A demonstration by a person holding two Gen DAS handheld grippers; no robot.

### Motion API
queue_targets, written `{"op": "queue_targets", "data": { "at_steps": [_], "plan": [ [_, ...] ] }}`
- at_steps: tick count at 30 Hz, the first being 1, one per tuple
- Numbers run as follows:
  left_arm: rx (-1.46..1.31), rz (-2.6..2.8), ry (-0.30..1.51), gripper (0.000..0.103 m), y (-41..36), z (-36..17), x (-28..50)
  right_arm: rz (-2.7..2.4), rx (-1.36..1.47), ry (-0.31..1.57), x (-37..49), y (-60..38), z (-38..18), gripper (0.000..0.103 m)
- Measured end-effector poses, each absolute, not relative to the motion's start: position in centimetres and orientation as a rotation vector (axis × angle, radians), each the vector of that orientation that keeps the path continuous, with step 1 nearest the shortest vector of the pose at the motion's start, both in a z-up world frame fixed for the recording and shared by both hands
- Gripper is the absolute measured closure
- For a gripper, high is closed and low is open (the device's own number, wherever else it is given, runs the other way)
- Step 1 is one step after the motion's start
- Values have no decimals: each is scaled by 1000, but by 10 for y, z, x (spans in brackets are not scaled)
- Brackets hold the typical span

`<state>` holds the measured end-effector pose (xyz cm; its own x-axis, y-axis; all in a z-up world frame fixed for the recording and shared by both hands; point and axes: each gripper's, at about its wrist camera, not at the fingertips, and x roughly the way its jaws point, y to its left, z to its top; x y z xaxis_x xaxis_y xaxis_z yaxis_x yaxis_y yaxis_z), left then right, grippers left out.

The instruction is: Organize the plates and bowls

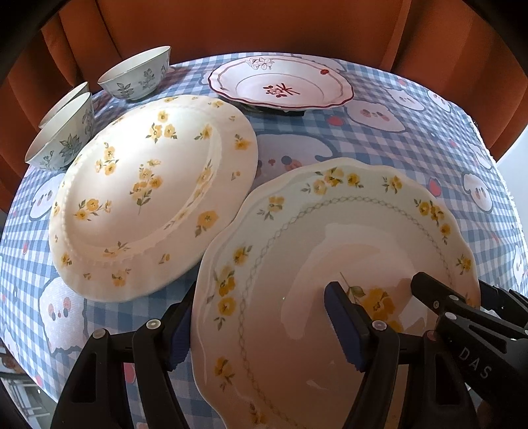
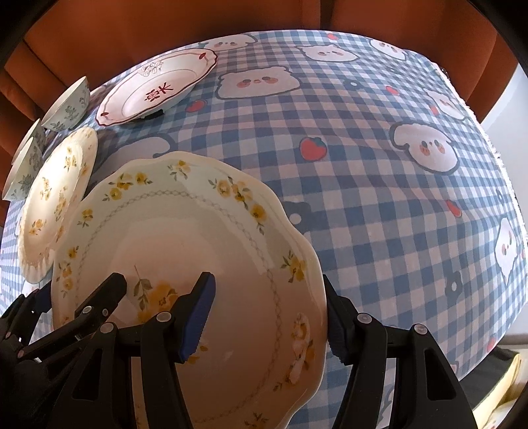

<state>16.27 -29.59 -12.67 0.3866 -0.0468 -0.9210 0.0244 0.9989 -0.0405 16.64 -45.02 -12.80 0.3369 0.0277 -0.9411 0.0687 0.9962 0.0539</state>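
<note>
A scalloped plate with yellow flowers and a chain ring [image 1: 330, 264] [image 2: 184, 250] is tilted up off the checked tablecloth. My left gripper [image 1: 260, 326] is open and straddles its left rim, one finger under, one over. My right gripper [image 2: 267, 316] is open and straddles its right rim; its finger shows in the left wrist view [image 1: 439, 297]. A round yellow-flowered plate [image 1: 155, 194] [image 2: 56, 201] lies just left, its edge under the scalloped one. A red-rimmed pink plate [image 1: 280, 82] [image 2: 155, 89] sits at the back. Three green-leaf bowls [image 1: 138, 74] [image 1: 62, 138] [image 2: 69, 105] stand at the back left.
The blue checked tablecloth with bear prints [image 2: 379, 165] covers the table and its right half is bare. An orange sofa [image 1: 231, 26] wraps around behind the table. The red-rimmed plate rests on something dark [image 1: 283, 110].
</note>
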Motion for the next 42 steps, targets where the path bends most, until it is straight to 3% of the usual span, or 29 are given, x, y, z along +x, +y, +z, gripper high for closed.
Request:
{"op": "queue_targets", "data": {
  "at_steps": [13, 20, 24, 31, 42],
  "plan": [
    [4, -117, 1169, 31, -294, -126, 147, -98, 93, 1229, 144, -448, -126, 38],
    [2, -235, 1159, 26, -284, -113, 139, -189, 95, 1247, 133, -443, -121, 36],
    [1, -276, 1112, 17, -263, -93, 139, -242, 75, 1192, 124, -430, -102, 31],
    [-20, -237, 1055, 15, -215, -73, 141, -191, 112, 1107, 119, -392, -67, 31],
    [-47, -147, 1040, 14, -135, -71, 140, -92, 85, 1035, 124, -310, -56, 31]
  ]
}}
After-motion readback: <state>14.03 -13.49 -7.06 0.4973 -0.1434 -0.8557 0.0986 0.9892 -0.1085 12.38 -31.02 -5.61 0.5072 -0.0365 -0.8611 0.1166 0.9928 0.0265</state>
